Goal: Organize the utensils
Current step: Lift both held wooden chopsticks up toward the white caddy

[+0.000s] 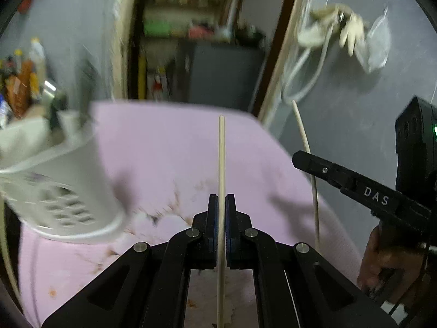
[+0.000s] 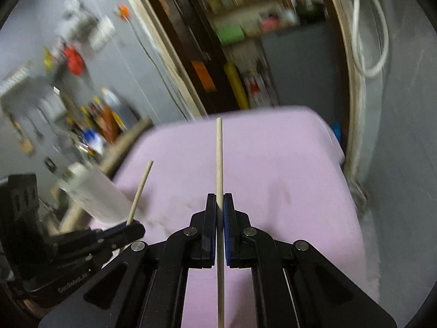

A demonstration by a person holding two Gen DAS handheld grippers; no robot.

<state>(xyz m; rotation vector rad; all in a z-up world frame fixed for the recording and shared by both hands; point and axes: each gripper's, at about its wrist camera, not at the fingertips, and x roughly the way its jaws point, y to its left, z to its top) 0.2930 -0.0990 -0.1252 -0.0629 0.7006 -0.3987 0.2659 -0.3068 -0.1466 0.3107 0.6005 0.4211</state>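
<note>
Domestic interior, likely a home: pink-covered table [image 1: 164, 147], cluttered pantry shelves [image 2: 240, 13] through a doorway, bottles [image 1: 24, 76] against grey wall.

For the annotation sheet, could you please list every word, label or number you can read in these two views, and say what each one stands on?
"DAS": white letters on the finger of the right gripper, seen from the left wrist.
"GenRobot.ai", roughly: small pale print on the body of the left gripper, seen from the right wrist; blurred, so uncertain.
Labels on the bottles and shelf goods: too blurred to read.
White utensil holder: no text visible.
</note>
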